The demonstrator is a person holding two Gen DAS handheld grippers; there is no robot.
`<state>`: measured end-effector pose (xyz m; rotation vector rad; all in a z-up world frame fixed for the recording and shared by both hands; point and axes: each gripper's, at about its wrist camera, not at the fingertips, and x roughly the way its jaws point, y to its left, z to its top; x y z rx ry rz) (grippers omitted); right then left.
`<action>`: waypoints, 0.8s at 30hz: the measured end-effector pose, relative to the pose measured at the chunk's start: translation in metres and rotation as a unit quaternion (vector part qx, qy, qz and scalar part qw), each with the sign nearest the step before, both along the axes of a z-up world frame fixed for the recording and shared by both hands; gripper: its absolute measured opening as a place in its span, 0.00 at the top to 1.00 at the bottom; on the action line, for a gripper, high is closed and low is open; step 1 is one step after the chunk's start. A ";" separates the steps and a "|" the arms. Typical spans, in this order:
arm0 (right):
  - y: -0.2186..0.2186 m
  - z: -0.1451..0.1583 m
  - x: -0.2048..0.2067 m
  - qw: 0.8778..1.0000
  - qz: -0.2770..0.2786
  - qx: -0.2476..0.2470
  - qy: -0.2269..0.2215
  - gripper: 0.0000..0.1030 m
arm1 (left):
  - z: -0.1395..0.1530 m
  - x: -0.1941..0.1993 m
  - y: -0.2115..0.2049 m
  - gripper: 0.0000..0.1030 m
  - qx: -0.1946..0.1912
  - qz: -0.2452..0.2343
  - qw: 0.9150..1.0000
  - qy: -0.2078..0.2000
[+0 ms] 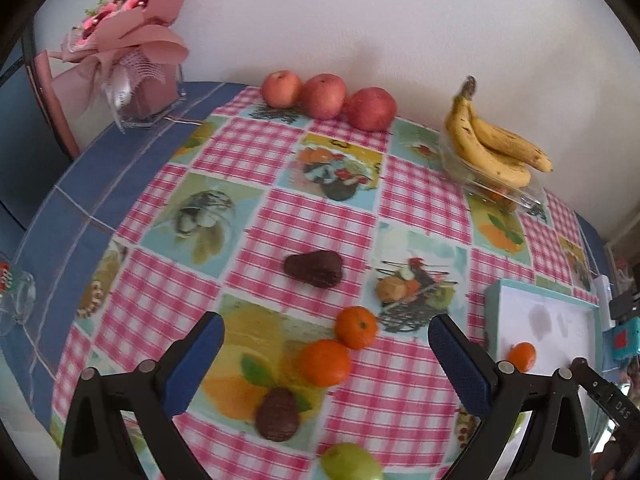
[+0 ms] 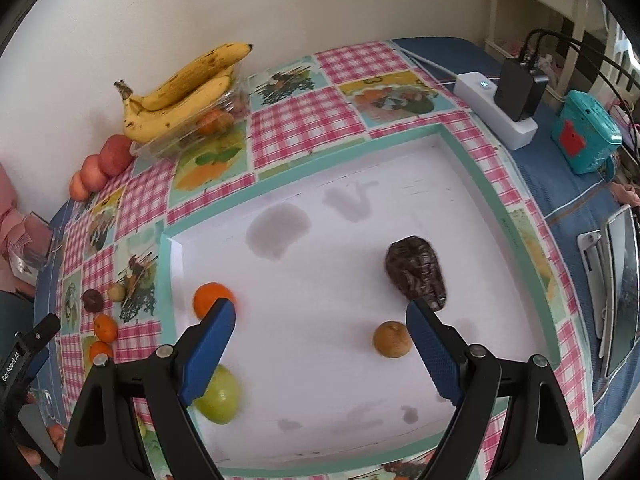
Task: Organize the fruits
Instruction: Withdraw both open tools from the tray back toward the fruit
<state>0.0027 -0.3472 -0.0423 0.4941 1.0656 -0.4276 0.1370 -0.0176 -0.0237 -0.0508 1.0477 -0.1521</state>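
My left gripper [image 1: 325,322] is open above the checked cloth. Under it lie two tangerines [image 1: 340,346], with one dark avocado [image 1: 314,269] beyond them and another avocado [image 1: 277,414] nearer. A green apple [image 1: 351,468] sits at the bottom edge. My right gripper [image 2: 320,308] hangs open over the white tray [image 2: 472,160] with nothing between its fingers. In the tray are a tangerine [image 2: 212,300], an avocado [image 2: 416,274] and a small brownish orange fruit [image 2: 392,339]. The green apple [image 2: 218,400] rests at the tray's near left rim.
Three red apples [image 1: 328,98] line the wall. Bananas [image 1: 492,144] lie on a clear plastic box. A pink bouquet [image 1: 124,40] stands at the back left. A power strip [image 2: 496,116], a teal box [image 2: 584,132] and a tablet [image 2: 620,288] sit right of the tray.
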 end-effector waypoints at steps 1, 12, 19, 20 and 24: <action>0.003 0.000 0.002 1.000 0.004 0.000 0.001 0.15 | 0.002 0.001 0.006 0.00 0.004 0.001 1.000 -0.001; 0.064 0.020 0.028 0.997 0.070 0.006 -0.035 0.15 | 0.010 -0.003 0.057 0.00 -0.008 0.031 0.999 0.009; 0.126 0.030 0.045 0.988 0.148 0.004 -0.045 0.15 | 0.003 -0.010 0.078 0.01 -0.038 0.050 0.997 0.035; 0.133 0.029 0.046 0.986 0.158 0.005 -0.044 0.15 | 0.001 -0.011 0.079 0.02 -0.040 0.049 0.997 0.040; 0.159 0.022 0.051 0.981 0.192 0.003 -0.031 0.17 | -0.009 -0.013 0.076 0.06 -0.039 0.043 0.997 0.058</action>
